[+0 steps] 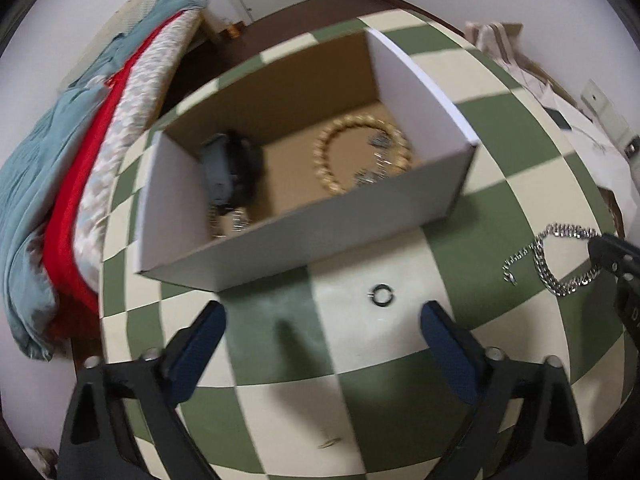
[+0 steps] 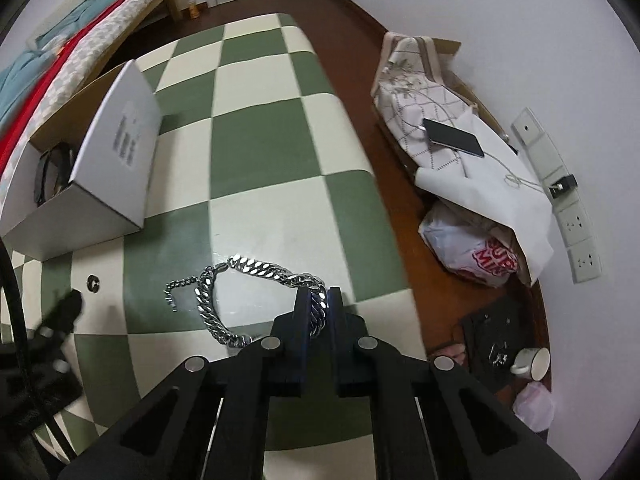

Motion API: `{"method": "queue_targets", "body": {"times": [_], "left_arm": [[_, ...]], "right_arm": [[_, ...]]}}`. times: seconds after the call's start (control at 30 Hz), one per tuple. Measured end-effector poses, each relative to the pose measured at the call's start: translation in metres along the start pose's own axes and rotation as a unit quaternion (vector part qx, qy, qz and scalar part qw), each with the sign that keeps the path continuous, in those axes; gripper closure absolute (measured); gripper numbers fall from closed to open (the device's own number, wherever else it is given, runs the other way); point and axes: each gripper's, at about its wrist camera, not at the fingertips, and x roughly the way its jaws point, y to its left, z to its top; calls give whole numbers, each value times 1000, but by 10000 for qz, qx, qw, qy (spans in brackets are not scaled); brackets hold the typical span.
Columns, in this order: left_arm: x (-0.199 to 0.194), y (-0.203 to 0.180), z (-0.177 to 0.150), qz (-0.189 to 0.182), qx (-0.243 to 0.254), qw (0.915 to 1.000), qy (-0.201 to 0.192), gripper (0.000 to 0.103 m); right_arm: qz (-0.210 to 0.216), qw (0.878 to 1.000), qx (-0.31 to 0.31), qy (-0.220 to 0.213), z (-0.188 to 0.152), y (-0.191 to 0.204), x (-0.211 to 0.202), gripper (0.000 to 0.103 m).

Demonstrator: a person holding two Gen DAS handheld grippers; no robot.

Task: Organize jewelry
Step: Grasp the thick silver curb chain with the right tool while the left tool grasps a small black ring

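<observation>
Gripping: right tongs [image 2: 319, 300] closed on the silver chain [image 2: 256, 269], which lies on the checked table [image 2: 256, 152].
Left tongs [image 1: 322, 322]: open, above the table just short of a small ring [image 1: 381, 291].
Box [image 1: 280, 236]: behind the ring, holding a gold necklace [image 1: 326, 160].

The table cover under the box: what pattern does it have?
Green and cream checks on the table cover, shown best in the right wrist view.
</observation>
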Motion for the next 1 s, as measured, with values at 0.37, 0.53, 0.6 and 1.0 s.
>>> {"method": "queue_targets", "body": {"times": [0.37, 0.53, 0.6, 1.0], "left_arm": [[3, -17, 0, -562, 1, 9984, -7, 56], [2, -22, 4, -785, 26, 9969, 1, 94], [2, -23, 4, -757, 41, 9971, -5, 95], [-10, -15, 1, -855, -79, 9962, -145, 102]], "right_arm": [[26, 9999, 103, -15, -4, -4, 1, 95], [27, 9999, 121, -11, -4, -4, 2, 95], [28, 9999, 116, -7, -4, -5, 2, 95], [189, 9996, 160, -117, -5, 0, -11, 95]]}}
